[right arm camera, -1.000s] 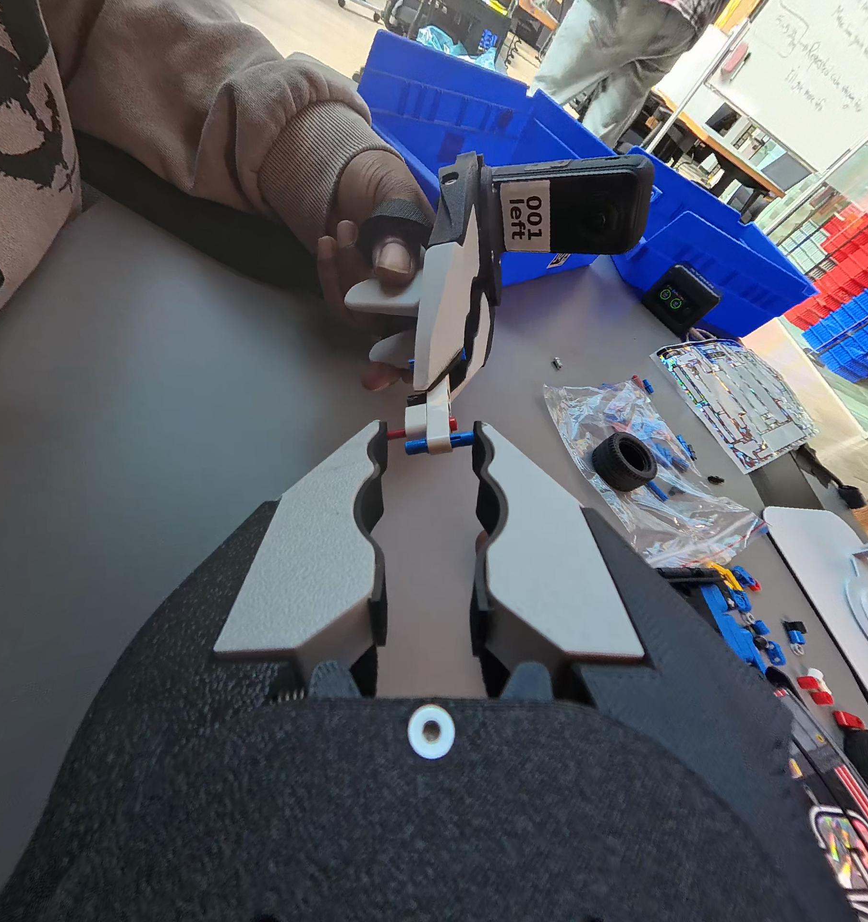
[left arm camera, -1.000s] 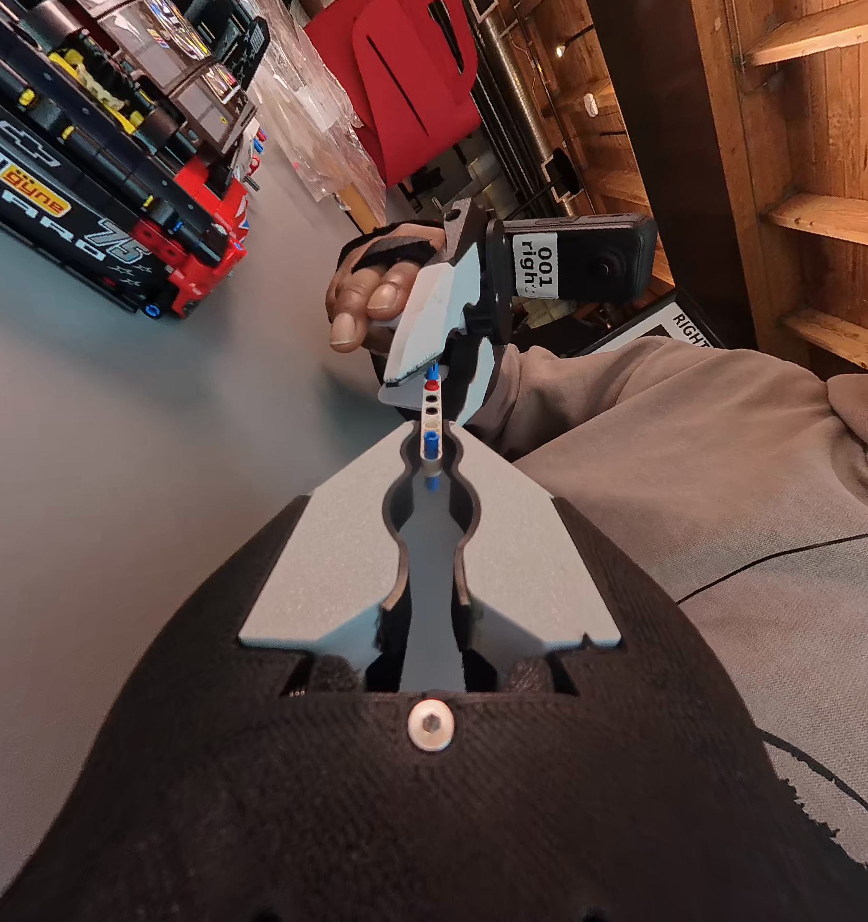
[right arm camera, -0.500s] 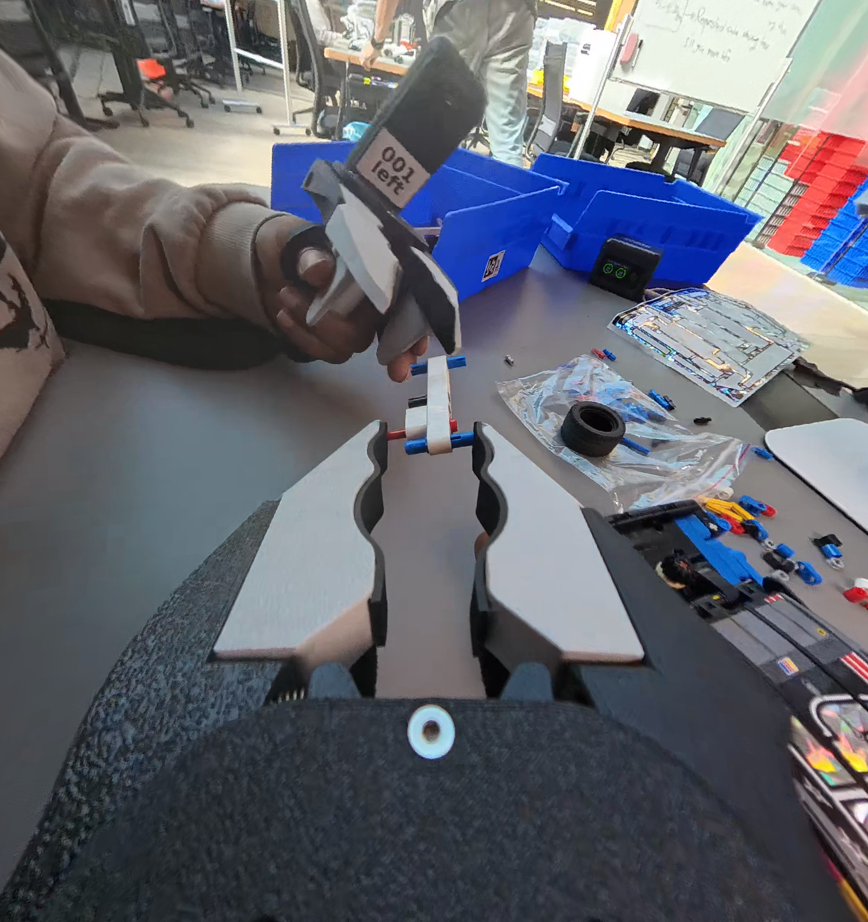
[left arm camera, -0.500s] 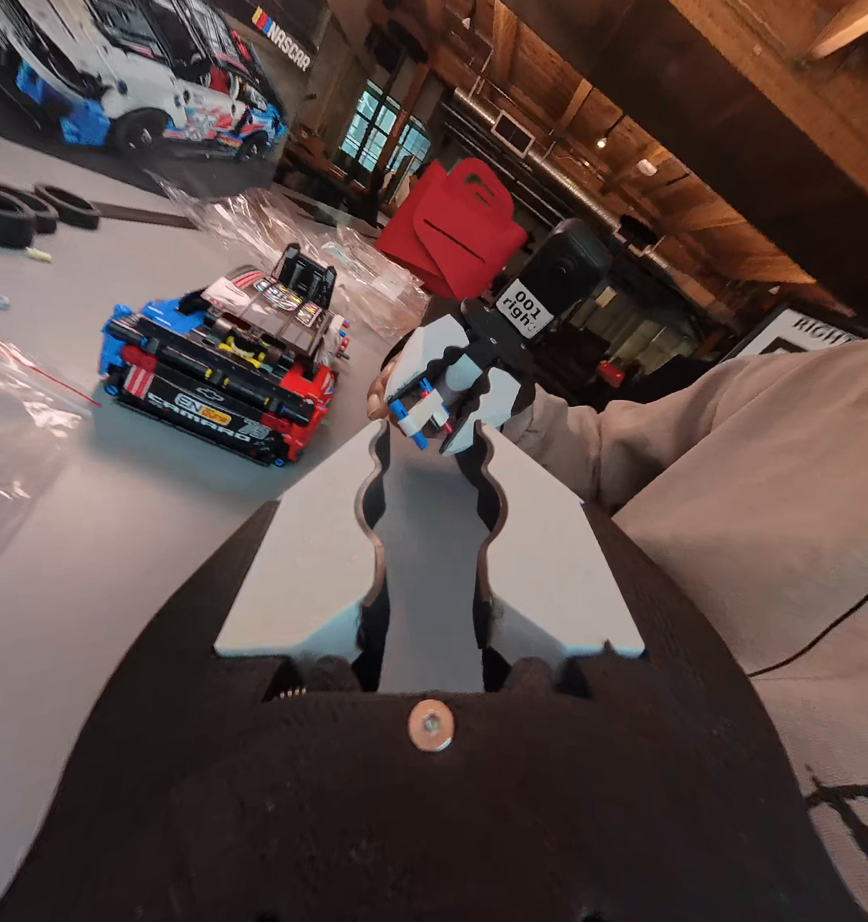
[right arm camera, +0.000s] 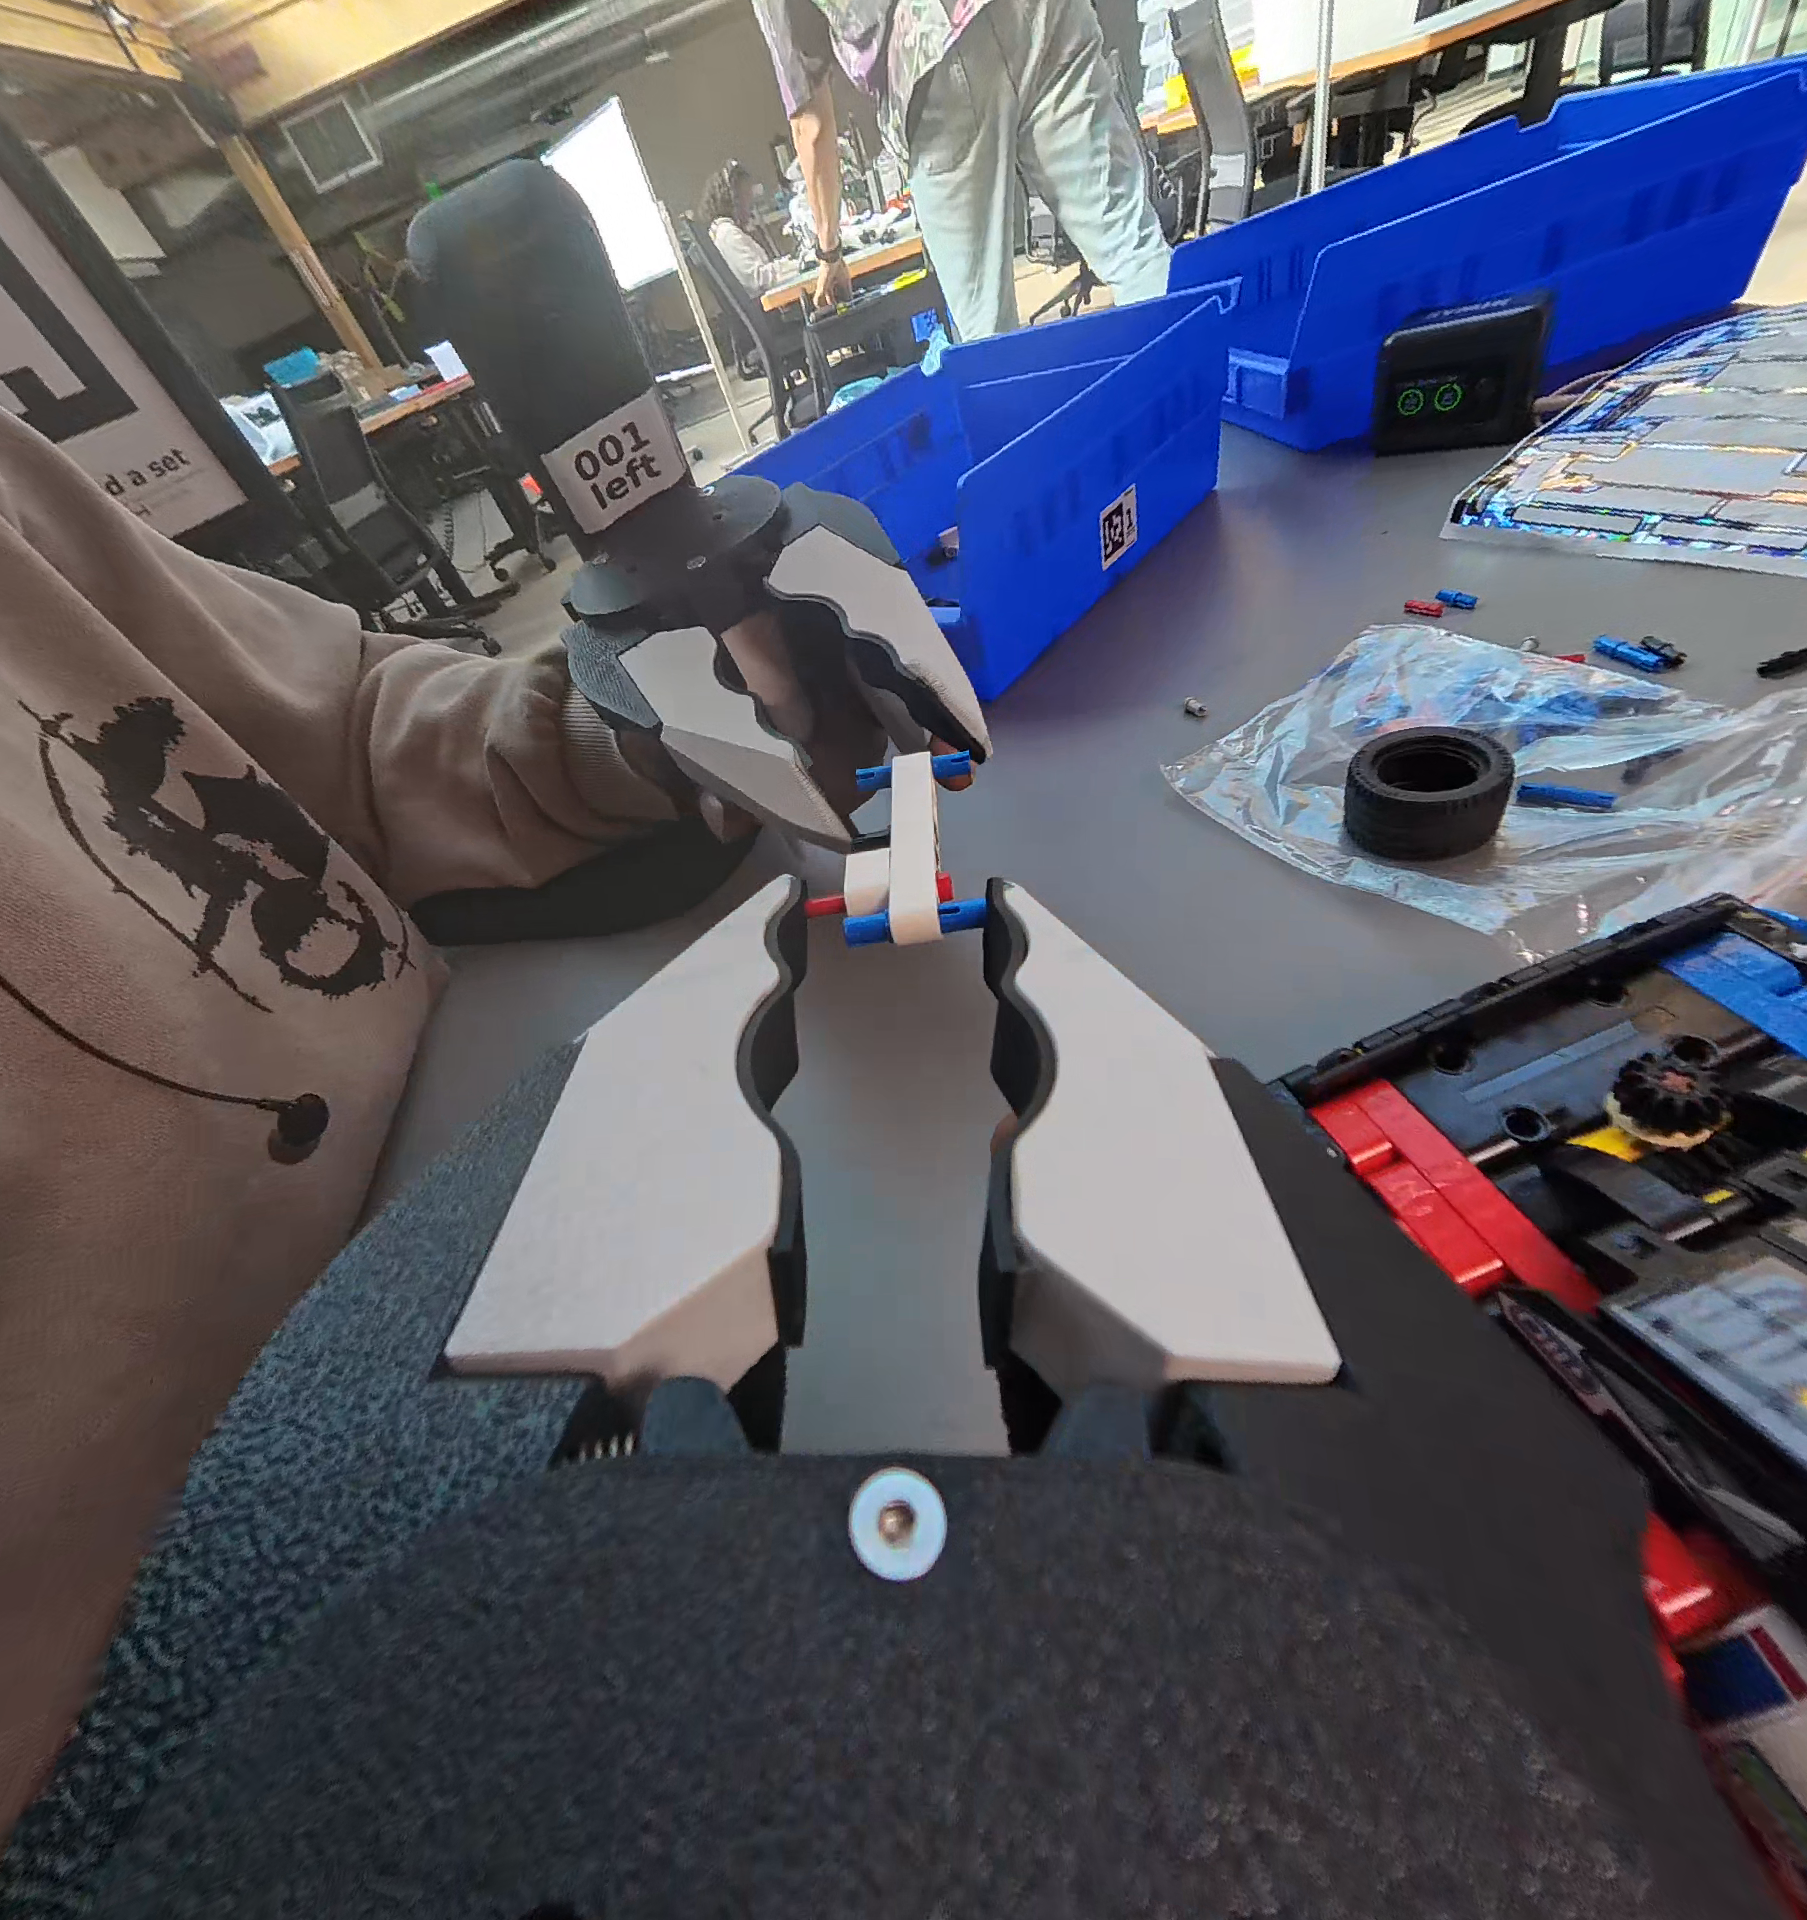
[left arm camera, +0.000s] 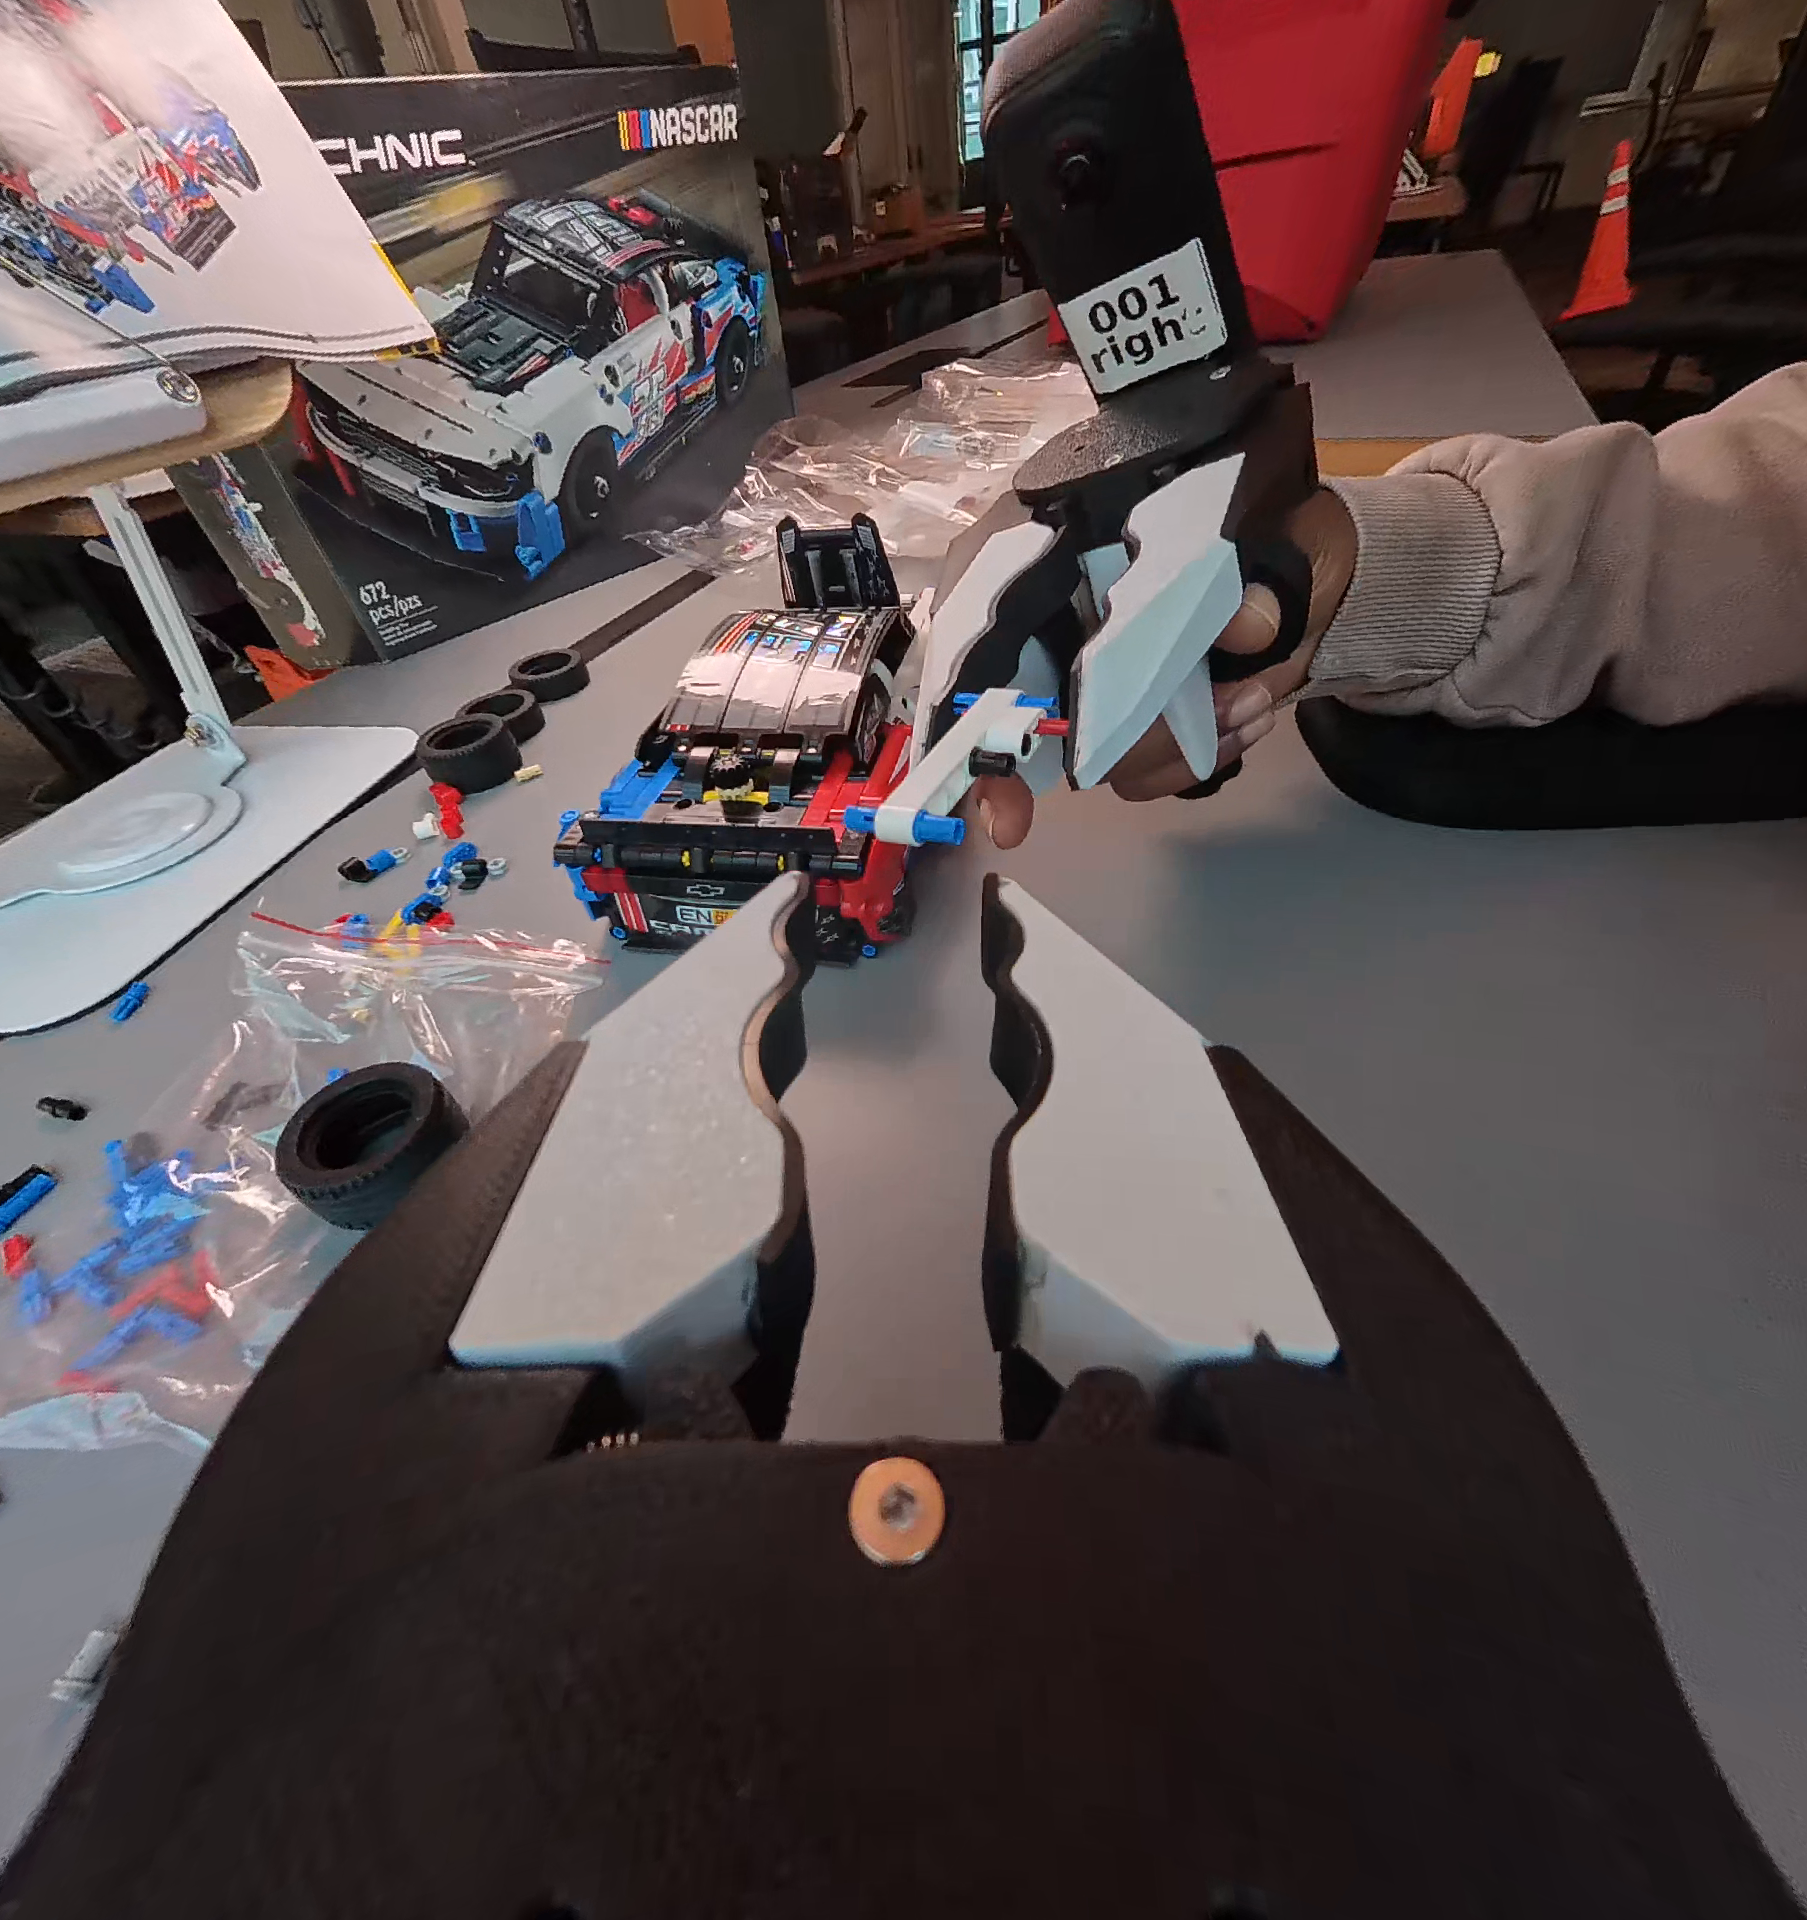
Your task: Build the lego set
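Observation:
My right gripper point(right arm camera: 894, 885) is shut on a small white beam assembly point(right arm camera: 914, 831), pinching the ends of its blue and red pins. The beam points away, toward my left gripper point(right arm camera: 914, 795). My left gripper point(left arm camera: 891, 894) is open and empty, and the beam's far blue pin sits just at its tips. In the left wrist view the right gripper point(left arm camera: 998, 769) holds the beam point(left arm camera: 946, 774) in the air beside the black, red and blue lego car point(left arm camera: 753, 790) on the grey table point(left arm camera: 1398, 1039). The car point(right arm camera: 1605, 1174) lies close at the right gripper's right.
The set's box point(left arm camera: 525, 343) and an instruction booklet on a white stand point(left arm camera: 99, 208) are at the back left. Tyres point(left arm camera: 468, 743) point(left arm camera: 369, 1143) and a plastic bag of small parts point(left arm camera: 130, 1278) lie left. Blue bins point(right arm camera: 1086, 499), a sticker sheet point(right arm camera: 1688, 468) and a person point(right arm camera: 982, 156) are beyond. Left and right tips are no more than a few centimetres apart.
My left gripper has let go of the white beam, opened and drawn back. The right gripper now carries the beam alone, lower and next to the car.

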`<action>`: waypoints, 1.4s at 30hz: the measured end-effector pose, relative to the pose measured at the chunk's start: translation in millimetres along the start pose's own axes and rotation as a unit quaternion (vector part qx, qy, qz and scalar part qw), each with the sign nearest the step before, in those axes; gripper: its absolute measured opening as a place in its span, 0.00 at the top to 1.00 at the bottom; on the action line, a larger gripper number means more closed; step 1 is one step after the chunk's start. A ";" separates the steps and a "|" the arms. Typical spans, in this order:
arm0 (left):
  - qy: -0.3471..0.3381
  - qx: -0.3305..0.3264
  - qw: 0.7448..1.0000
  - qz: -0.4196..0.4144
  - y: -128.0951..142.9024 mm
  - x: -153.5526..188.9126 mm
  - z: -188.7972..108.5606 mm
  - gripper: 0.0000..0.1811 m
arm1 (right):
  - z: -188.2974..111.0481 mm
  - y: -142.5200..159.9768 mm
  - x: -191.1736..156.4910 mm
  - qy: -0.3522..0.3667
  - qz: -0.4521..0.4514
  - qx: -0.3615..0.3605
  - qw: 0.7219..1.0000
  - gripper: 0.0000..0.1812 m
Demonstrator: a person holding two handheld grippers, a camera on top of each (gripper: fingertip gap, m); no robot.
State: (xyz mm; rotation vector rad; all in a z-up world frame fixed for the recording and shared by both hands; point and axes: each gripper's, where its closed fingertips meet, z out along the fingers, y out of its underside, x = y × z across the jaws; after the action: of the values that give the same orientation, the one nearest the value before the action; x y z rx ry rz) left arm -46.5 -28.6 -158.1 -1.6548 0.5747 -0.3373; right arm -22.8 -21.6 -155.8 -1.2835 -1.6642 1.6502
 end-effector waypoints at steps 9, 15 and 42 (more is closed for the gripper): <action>0.076 0.050 0.992 -0.093 -14.9 10.3 -6.0 0.88 | 1.1 -2.3 -9.5 0.033 -0.169 0.002 0.985 0.82; 0.131 0.061 0.972 -0.187 -16.8 16.0 -5.1 0.86 | 4.1 2.3 -12.5 0.059 -0.266 -0.013 0.962 0.82; 0.078 0.024 0.995 -0.049 -9.3 21.5 -0.2 0.92 | 6.3 2.8 -16.0 0.013 -0.157 -0.004 0.987 0.82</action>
State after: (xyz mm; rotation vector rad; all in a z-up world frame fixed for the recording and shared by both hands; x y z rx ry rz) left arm -27.1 -39.7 -151.2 -1.6232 0.5988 -0.5520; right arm -20.0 -38.8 -155.1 -0.9796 -1.7540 1.4338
